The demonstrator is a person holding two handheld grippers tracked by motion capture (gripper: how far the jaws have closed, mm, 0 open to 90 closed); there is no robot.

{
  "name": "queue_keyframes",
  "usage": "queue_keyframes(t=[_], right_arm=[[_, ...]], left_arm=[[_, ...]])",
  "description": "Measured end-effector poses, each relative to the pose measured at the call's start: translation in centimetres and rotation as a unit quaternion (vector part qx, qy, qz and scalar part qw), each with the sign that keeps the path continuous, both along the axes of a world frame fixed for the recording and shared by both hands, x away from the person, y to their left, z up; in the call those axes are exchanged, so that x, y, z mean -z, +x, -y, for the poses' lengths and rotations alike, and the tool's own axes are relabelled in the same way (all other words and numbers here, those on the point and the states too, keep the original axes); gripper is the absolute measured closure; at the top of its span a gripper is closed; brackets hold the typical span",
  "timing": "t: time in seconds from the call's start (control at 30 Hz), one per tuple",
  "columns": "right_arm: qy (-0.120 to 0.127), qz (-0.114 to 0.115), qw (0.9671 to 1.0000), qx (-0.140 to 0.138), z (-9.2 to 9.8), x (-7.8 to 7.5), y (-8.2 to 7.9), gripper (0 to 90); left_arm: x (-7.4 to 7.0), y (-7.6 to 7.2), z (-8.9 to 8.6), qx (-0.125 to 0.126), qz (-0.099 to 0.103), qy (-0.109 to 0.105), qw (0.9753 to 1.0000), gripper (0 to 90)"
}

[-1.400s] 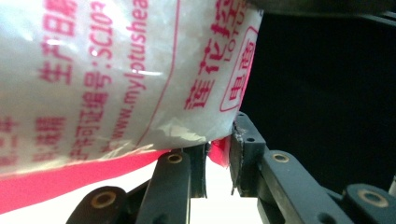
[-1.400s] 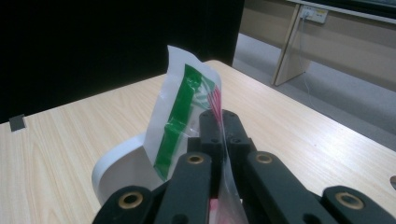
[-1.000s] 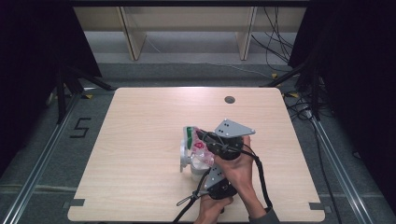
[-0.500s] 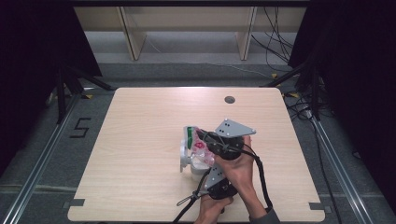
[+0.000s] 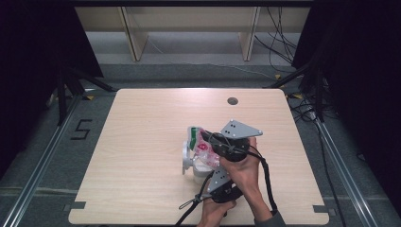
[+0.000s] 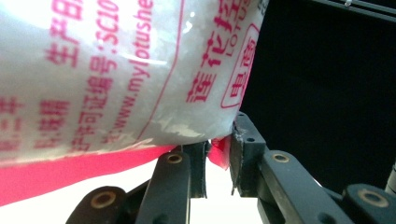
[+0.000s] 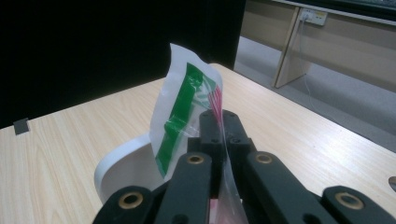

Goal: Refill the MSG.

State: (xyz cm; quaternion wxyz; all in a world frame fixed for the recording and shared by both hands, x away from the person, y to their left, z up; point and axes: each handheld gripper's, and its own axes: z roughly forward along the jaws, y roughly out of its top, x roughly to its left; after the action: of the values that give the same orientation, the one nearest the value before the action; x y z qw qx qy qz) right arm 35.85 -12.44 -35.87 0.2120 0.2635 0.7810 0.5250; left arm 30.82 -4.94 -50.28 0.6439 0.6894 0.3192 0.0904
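On the desk [image 5: 142, 142] stands a cup [image 5: 191, 163], toward the near edge and right of the middle. Over it hangs a bag [image 5: 202, 147] — held between two tongs. The right tongs [image 5: 213, 142] grip its far side, the left tongs [image 5: 210, 177] its near bottom corner (from below). A hole [image 5: 232, 100] lies well behind, near the far edge.

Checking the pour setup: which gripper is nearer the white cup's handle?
Right gripper: it pinches the bag directly above the white cup. Left gripper clamps the bag's other end.
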Motion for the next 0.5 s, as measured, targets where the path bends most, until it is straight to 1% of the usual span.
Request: queue_keyframes(t=[0.03, 0.07, 0.1, 0.13, 0.17, 0.2, 0.27, 0.3, 0.33, 0.37, 0.4, 0.43, 0.47, 0.5], right_arm=[[0.006, -0.002, 1.0000, -0.004, 0.0, 0.0, 0.0, 90.0], [0.008, -0.002, 1.0000, 0.002, 0.0, 0.0, 0.0, 90.0], [0.008, 0.005, 0.9999, -0.003, 0.1, -0.1, 0.1, 90.0], [0.007, 0.009, 0.9999, 0.001, 0.2, -0.1, 0.1, 90.0], [0.017, 0.004, 0.9998, 0.002, 0.2, -0.1, 0.0, 90.0], [0.017, -0.002, 0.9998, -0.005, 0.4, -0.2, -0.1, 90.0], [0.019, -0.002, 0.9998, -0.001, 0.5, -0.3, -0.1, 90.0], [0.022, -0.007, 0.9997, -0.003, 0.5, -0.3, -0.2, 90.0], [0.018, -0.004, 0.9998, -0.002, 0.6, -0.4, -0.1, 90.0], [0.020, -0.011, 0.9997, -0.001, 0.8, -0.4, -0.2, 90.0], [0.027, -0.007, 0.9996, -0.002, 0.8, -0.4, -0.2, 90.0], [0.028, -0.013, 0.9995, 0.000, 0.9, -0.4, -0.2, 90.0], [0.028, 0.006, 0.9996, -0.006, 1.1, -0.4, 0.0, 90.0], [0.032, -0.009, 0.9994, 0.007, 1.2, -0.5, -0.3, 90.0]], left_arm=[[0.1, 0.0, 0.0, 0.002, 0.001, -0.004, 1.0000, 77.8], [0.1, 0.0, 0.0, 0.000, -0.001, -0.001, 1.0000, 77.8], [0.1, 0.0, 0.0, -0.001, -0.001, -0.006, 1.0000, 77.8], [0.1, -0.2, 0.3, -0.006, -0.009, -0.036, 0.9993, 77.7], [0.1, -0.2, 0.3, -0.005, -0.008, -0.033, 0.9994, 77.7], [0.1, -0.2, 0.2, -0.005, -0.009, -0.033, 0.9994, 77.6], [0.1, -0.2, 0.2, -0.004, -0.008, -0.031, 0.9995, 77.6], [0.2, -0.3, 0.2, -0.003, -0.008, -0.028, 0.9996, 77.6], [0.2, -0.3, 0.2, -0.003, -0.008, -0.028, 0.9996, 77.6], [0.2, -0.3, 0.3, -0.002, -0.009, -0.029, 0.9995, 77.5], [0.2, -0.3, 0.3, 0.000, -0.009, -0.031, 0.9995, 77.4], [0.2, -0.3, 0.3, 0.001, -0.009, -0.030, 0.9995, 77.4], [0.2, -0.3, 0.3, 0.000, -0.008, -0.029, 0.9996, 77.3], [0.2, -0.3, 0.3, 0.001, -0.009, -0.031, 0.9995, 77.3]])
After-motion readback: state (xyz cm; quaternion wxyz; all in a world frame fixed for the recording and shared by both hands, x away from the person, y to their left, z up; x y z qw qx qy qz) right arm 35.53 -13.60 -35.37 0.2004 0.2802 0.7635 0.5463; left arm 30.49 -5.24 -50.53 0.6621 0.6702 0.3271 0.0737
